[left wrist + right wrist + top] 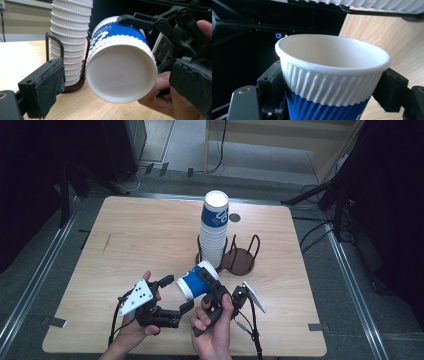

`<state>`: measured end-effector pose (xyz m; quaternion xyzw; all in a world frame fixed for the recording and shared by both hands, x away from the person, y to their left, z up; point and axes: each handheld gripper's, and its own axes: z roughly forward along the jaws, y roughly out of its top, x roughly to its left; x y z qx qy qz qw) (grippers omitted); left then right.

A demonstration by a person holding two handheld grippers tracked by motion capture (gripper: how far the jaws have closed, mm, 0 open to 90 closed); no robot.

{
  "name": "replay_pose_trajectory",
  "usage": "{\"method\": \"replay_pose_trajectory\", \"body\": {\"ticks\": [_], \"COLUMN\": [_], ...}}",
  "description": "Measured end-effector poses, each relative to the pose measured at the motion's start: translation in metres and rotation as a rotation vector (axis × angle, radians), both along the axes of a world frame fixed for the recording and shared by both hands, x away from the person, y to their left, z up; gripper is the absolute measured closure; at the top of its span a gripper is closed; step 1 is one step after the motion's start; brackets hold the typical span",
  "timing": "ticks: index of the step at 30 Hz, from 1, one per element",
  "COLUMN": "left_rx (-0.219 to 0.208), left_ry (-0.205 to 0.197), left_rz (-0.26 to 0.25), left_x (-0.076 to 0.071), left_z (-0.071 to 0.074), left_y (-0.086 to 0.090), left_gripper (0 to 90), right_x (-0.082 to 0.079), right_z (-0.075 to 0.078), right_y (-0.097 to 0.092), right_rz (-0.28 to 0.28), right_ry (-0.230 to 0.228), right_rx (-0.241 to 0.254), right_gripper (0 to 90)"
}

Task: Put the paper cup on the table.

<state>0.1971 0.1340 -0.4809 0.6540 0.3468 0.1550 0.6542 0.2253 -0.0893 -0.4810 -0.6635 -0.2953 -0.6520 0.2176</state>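
Cup (196, 281) gripped in right gripper (214, 287) jaws over wooden table (150, 240); left gripper (172, 297) jaws wide.

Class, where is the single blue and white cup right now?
In the high view the cup lies tilted above the near table edge, gripped by the right tool, just in front of the tall cup stack in its wire holder.
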Motion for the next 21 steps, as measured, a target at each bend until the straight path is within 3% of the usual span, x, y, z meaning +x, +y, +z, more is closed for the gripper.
{"method": "replay_pose_trajectory", "body": {"ticks": [13,14,21], "left_rx": [0.0,0.003,0.011], "left_ry": [0.054,0.059,0.068], "left_rz": [0.011,0.012,0.025], "left_x": [0.001,0.001,0.002], "left_z": [0.002,0.001,0.0], "left_y": [0.008,0.009,0.014], "left_gripper": [1.3,1.3,1.3], "right_x": [-0.004,-0.004,-0.006], "right_z": [0.01,0.011,0.015], "right_y": [0.001,0.001,0.0], "right_rz": [-0.037,-0.049,-0.078], "right_ry": [-0.102,-0.126,-0.182], "right_rx": [-0.173,-0.212,-0.329], "right_gripper": [21.9,21.9,21.9]}}
